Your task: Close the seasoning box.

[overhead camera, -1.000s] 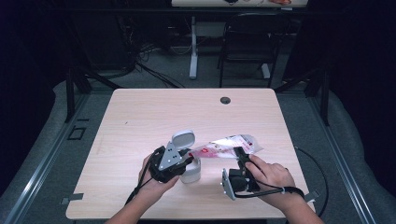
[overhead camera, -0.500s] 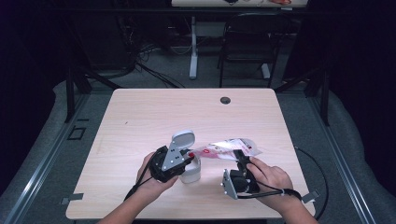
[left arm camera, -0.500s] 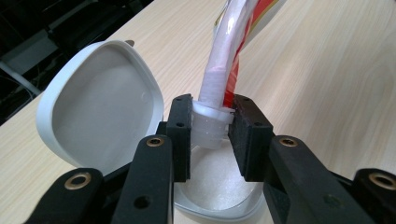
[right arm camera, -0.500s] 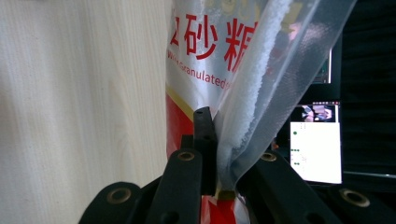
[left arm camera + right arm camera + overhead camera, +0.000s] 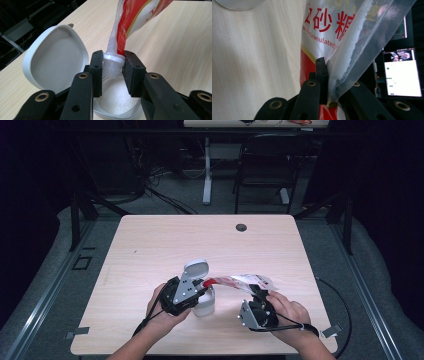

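Little has shifted: the sugar pouch point(image 5: 245, 281) tips slightly lower near the surface's front edge. Left gripper point(image 5: 113, 72) pinches its spout point(image 5: 113, 65) over the open jar point(image 5: 117, 102); right gripper point(image 5: 325, 82) clamps the pouch's rear, so pouring looks underway.

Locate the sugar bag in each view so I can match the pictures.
High view: the sugar bag stretches between the two grippers, right of table centre.
Left gripper view: it hangs from the top edge, centre-right, spout clamped between the jaws.
Right gripper view: it rises through the centre, pinched between the jaws.
Shared landmark: the white container.
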`<state>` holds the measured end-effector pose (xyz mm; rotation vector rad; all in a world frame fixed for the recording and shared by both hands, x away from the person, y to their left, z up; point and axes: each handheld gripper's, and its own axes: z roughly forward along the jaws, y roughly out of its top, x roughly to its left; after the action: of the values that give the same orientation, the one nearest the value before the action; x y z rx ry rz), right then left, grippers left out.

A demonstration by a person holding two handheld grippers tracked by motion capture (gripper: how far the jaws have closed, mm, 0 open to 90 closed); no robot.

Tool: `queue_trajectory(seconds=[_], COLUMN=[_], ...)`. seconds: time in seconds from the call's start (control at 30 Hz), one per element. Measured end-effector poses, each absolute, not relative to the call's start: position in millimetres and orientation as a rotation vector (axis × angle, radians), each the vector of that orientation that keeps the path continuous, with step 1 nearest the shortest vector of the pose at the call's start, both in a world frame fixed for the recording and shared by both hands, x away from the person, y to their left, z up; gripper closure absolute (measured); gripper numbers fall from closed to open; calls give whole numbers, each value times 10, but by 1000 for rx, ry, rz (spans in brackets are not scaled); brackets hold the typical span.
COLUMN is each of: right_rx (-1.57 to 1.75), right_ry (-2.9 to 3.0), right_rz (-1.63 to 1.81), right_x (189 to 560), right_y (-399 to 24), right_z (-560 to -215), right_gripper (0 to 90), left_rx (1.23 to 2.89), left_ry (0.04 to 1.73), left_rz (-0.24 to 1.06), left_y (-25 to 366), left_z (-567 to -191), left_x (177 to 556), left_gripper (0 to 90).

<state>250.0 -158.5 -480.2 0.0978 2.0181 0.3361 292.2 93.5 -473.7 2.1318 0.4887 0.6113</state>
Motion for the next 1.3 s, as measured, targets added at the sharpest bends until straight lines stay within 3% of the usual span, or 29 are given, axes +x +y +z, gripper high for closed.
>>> queue_trajectory(seconds=[0.7,1.3], right_rx=[250,261], right_ry=[2089,2158], right_rz=[462,478], right_x=[2524,2538], right_y=[-1621,-1657], right_z=[-5089,-5168], right_gripper=[855,700], left_rx=[2085,2079], left_ry=[512,497], left_rz=[576,566], left_y=[908,886], left_z=[-4780,-4767], left_x=[2915,2914], left_gripper=[715,716])
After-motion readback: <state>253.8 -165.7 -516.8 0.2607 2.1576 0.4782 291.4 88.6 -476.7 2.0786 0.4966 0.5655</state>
